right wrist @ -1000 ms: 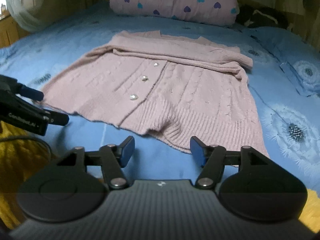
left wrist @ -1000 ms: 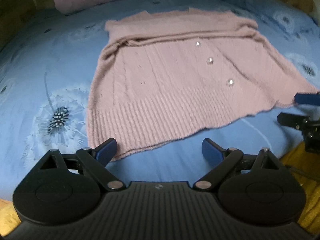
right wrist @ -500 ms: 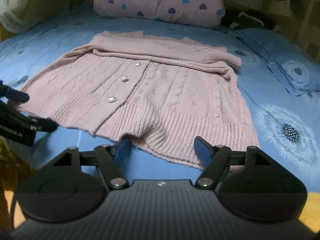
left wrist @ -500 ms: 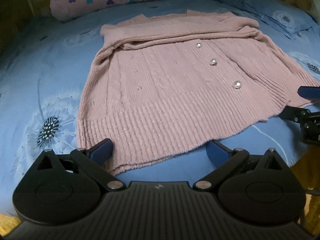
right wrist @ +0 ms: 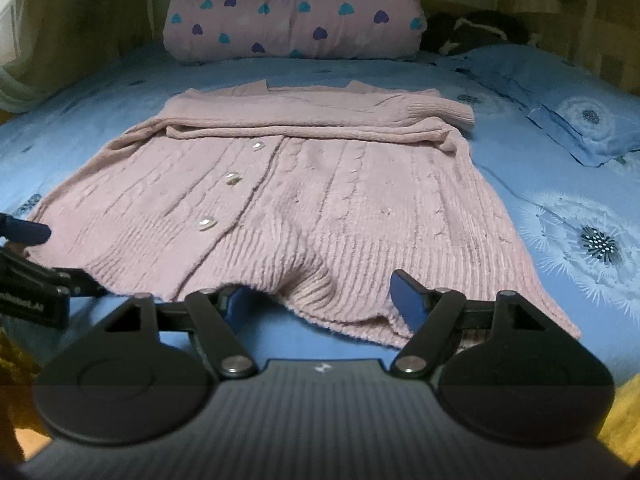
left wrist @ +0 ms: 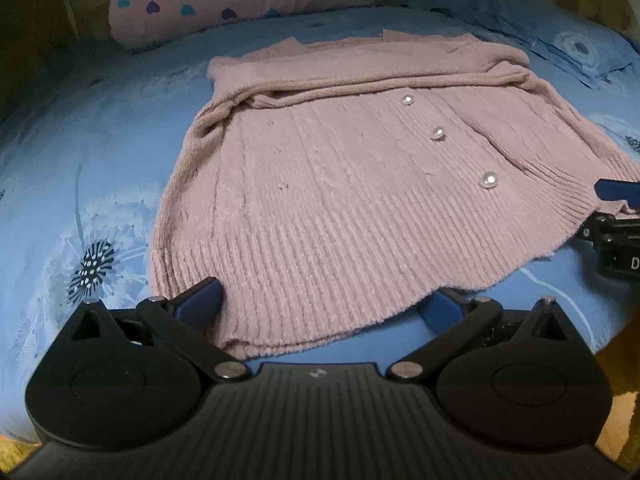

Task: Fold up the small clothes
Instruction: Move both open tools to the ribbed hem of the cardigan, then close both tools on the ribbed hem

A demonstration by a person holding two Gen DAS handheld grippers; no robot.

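Observation:
A pink knitted cardigan (left wrist: 340, 200) with three pearl buttons lies flat on the blue bed, sleeves folded across its top; it also shows in the right wrist view (right wrist: 320, 200). My left gripper (left wrist: 320, 304) is open, its jaws straddling the ribbed hem at the cardigan's left corner: one finger rests on top of the knit and the other under the hem edge. My right gripper (right wrist: 320, 296) is open around the hem's right part in the same way. Each gripper shows at the edge of the other view: the right one (left wrist: 616, 216), the left one (right wrist: 28, 264).
The blue dandelion-print sheet (left wrist: 80, 208) covers the bed. A pink roll with heart prints (right wrist: 296, 16) lies at the headboard. A blue pillow (right wrist: 568, 112) is at the far right. Wooden bed edge shows at the bottom corners.
Both grippers have moved forward to the cardigan's hem, from short of it to straddling it. Both stay open. The cardigan has not moved.

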